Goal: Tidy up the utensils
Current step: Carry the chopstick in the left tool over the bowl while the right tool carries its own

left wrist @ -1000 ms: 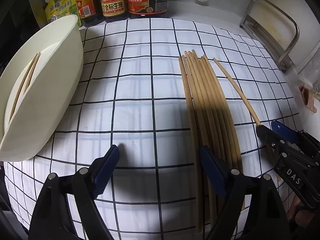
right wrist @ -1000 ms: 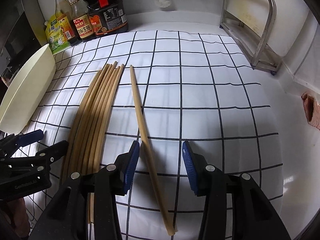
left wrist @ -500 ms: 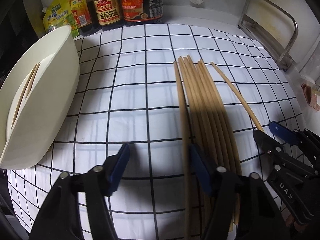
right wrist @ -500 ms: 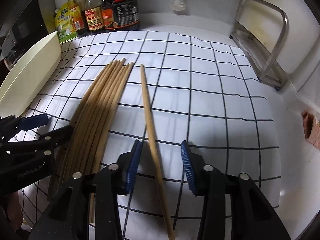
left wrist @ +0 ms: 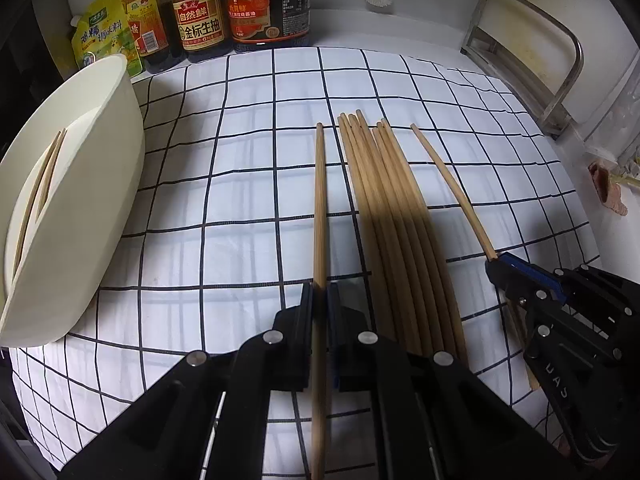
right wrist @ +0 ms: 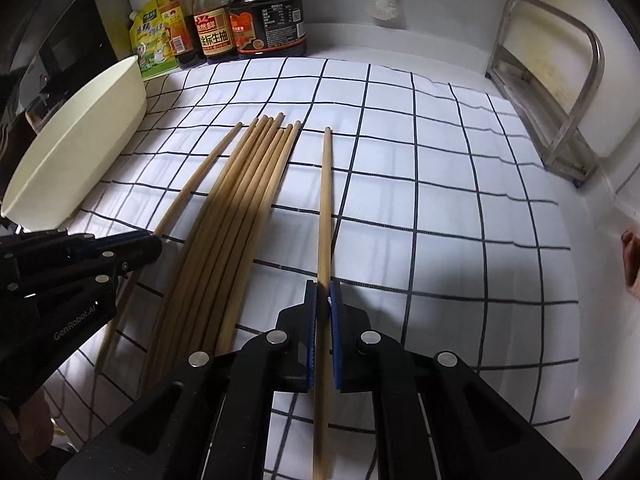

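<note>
Left wrist view showed a checked cloth [left wrist: 240, 184], a white bowl [left wrist: 100, 208] on its left edge, and a chopstick bundle [left wrist: 400, 232] mid-cloth. Your left gripper [left wrist: 320, 292] had just clamped one chopstick [left wrist: 320, 200] beside the bundle; your right gripper [right wrist: 323, 292] likewise clamped another chopstick [right wrist: 326, 200].

Sauce bottles [left wrist: 240, 8] line the back wall, a metal rack [left wrist: 528, 60] (empty-looking, rather stained) stands right

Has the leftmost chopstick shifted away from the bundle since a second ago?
Yes. The left gripper, whose jaws have just been closing, is now shut on the leftmost chopstick, which sits apart to the left of the bundle, toward the white bowl.
</note>
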`<state>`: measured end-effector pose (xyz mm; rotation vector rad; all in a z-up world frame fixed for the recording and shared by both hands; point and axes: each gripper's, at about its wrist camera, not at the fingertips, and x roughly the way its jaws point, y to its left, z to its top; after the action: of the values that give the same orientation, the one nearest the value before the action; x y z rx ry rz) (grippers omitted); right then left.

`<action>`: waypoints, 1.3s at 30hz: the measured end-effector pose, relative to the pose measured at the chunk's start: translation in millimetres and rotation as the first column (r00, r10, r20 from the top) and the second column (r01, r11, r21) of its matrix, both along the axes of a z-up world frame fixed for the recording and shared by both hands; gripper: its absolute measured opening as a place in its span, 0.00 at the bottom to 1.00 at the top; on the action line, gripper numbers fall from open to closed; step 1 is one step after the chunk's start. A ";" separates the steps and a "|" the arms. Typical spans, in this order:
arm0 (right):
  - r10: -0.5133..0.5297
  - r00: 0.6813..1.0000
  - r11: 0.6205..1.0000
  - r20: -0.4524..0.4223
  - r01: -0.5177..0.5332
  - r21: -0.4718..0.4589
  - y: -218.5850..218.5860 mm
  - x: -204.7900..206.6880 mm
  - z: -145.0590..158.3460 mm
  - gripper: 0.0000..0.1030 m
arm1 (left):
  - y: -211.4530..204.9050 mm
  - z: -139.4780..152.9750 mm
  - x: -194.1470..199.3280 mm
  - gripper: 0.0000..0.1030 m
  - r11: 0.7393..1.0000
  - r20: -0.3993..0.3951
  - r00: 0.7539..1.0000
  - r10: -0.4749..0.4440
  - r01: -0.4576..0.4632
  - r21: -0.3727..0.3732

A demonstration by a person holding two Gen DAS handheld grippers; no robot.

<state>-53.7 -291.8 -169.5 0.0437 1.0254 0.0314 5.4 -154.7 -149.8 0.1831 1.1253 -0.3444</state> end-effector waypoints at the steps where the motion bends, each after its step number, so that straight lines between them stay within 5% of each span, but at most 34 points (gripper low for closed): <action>1: -0.004 1.000 1.000 0.002 0.004 0.003 0.4 -0.8 1.7 0.06 | 1.1 2.0 0.3 0.07 1.000 -0.001 1.000 -0.002 0.002 -0.003; 14: -0.045 0.996 0.995 0.080 0.038 0.092 17.0 5.0 57.7 0.06 | 22.1 71.1 10.3 0.07 0.997 0.081 0.996 -0.028 0.034 -0.068; 24: 0.045 0.984 0.988 0.173 -0.070 0.137 92.1 49.9 104.7 0.06 | 105.4 125.7 40.4 0.07 0.993 0.176 0.981 0.082 -0.066 -0.093; 39: 0.233 0.965 0.949 0.124 -0.254 0.190 243.1 135.7 89.5 0.06 | 241.3 106.5 94.0 0.07 0.965 0.136 0.956 0.261 -0.254 -0.063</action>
<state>82.0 -48.8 -80.0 0.1012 0.9194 0.3620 99.5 86.5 -43.3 0.0195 0.9843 -0.1211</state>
